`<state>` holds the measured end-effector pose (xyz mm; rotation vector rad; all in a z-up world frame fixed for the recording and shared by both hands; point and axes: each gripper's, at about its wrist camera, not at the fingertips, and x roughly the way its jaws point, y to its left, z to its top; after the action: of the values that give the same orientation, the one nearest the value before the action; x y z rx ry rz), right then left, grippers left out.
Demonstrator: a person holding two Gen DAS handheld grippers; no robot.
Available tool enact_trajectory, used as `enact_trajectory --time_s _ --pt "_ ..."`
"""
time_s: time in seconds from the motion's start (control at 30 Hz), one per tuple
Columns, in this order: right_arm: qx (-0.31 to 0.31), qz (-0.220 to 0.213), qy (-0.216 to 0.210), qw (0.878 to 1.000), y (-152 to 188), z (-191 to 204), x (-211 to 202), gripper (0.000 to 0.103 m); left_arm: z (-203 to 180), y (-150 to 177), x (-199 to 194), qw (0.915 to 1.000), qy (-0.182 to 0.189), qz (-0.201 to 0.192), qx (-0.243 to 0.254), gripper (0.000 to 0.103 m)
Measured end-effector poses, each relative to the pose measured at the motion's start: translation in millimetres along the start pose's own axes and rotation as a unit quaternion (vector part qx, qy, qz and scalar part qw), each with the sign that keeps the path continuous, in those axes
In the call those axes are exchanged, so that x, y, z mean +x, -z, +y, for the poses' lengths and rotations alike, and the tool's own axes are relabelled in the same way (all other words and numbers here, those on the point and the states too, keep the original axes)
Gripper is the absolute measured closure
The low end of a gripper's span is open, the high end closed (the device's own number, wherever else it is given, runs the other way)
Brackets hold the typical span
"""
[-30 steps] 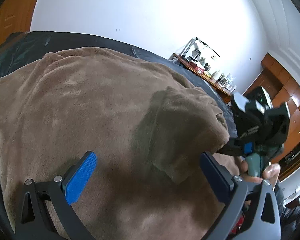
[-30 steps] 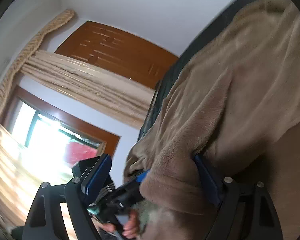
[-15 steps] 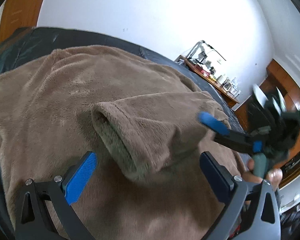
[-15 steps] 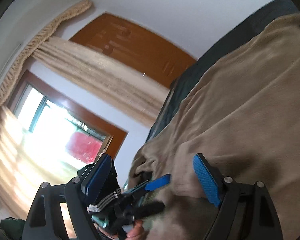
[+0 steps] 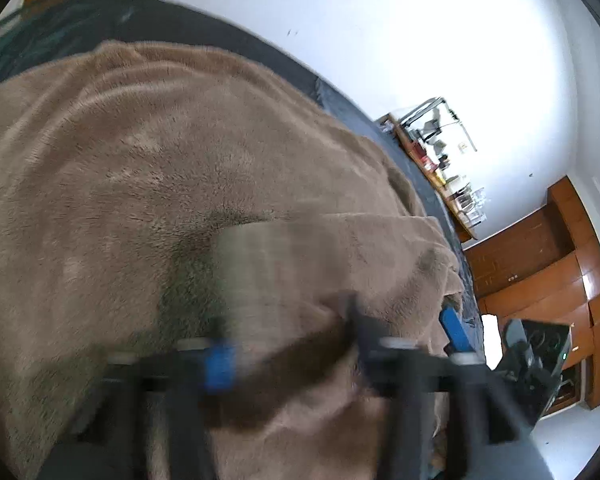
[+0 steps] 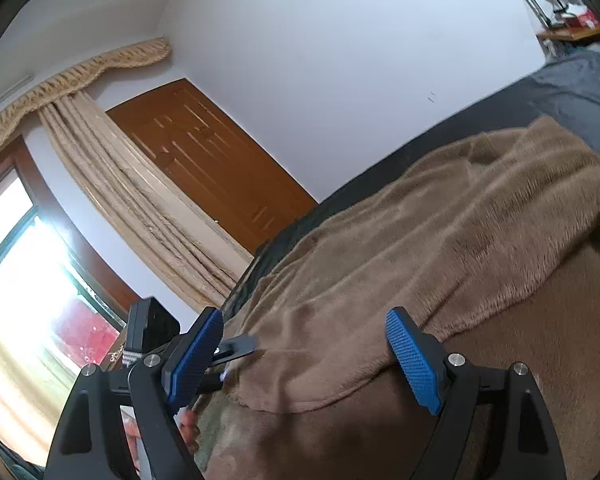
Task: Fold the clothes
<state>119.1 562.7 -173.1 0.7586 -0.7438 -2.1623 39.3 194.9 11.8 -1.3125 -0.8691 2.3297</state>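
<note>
A brown fleece garment (image 5: 148, 168) lies spread over a dark bed; it also fills the right wrist view (image 6: 440, 248). Its sleeve (image 5: 340, 256) lies folded across the body. My left gripper (image 5: 292, 356) is blurred with motion; its jaws stand narrower than before around the sleeve's cuff edge. It also shows in the right wrist view (image 6: 236, 350), touching the folded edge. My right gripper (image 6: 306, 356) is open and empty, its blue pads (image 6: 414, 360) just over the folded sleeve edge. One of its fingers shows in the left wrist view (image 5: 454, 330).
The dark bed cover (image 5: 100, 20) shows around the garment. A cluttered wooden shelf (image 5: 440, 168) and brown cabinets (image 5: 540, 264) stand to the right. A wooden door (image 6: 212, 152), curtain (image 6: 140, 216) and bright window (image 6: 20, 280) are on the left.
The sleeve has been laid across the garment body. My right gripper let go of it and drew back. My left gripper's jaws have closed in around the cuff edge.
</note>
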Motion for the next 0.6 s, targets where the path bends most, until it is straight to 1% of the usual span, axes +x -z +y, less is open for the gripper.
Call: enact_trajectory --time_s 0.03,0.1,0.2,0.23,0.27,0.33,0.4,0.43,0.53,0.6 --pt "0.005 -0.001 0.002 1.000 1 -2 1 0.017 -1 -4 3 1.0000 0.003 0.001 -0.003 0.071" --pt "0.012 -0.009 0.006 1.000 2 -7 -1 0.017 -8 -18 5 0.9999 -0.006 -0.010 0.006 0.076" --pt "0.016 -0.032 0.027 0.999 0 -13 -12 0.017 -27 -47 -17 0.9971 -0.013 -0.069 0.030 0.078" --pt "0.019 -0.039 0.035 0.998 -2 -14 -13 0.017 -33 -57 -28 0.9941 -0.022 -0.099 0.038 0.078" --pt "0.025 -0.046 0.045 0.998 -2 -17 -17 0.017 -36 -64 -36 0.9917 -0.030 -0.117 0.042 0.078" --pt "0.037 -0.058 0.061 0.996 -3 -24 -23 0.017 -39 -78 -49 0.9865 -0.067 -0.141 0.050 0.077" --pt "0.050 -0.066 0.076 0.994 -4 -30 -28 0.017 -31 -82 -47 0.9842 -0.101 -0.137 0.049 0.077" --pt "0.055 -0.068 0.085 0.992 -4 -33 -30 0.017 -27 -82 -44 0.9838 -0.112 -0.132 0.049 0.077" --pt "0.068 -0.069 0.111 0.989 -5 -41 -34 0.017 1 -77 -14 0.9835 -0.159 -0.080 0.035 0.075" --pt "0.077 -0.068 0.133 0.986 -5 -46 -35 0.017 20 -73 6 0.9833 -0.176 -0.046 0.015 0.071"
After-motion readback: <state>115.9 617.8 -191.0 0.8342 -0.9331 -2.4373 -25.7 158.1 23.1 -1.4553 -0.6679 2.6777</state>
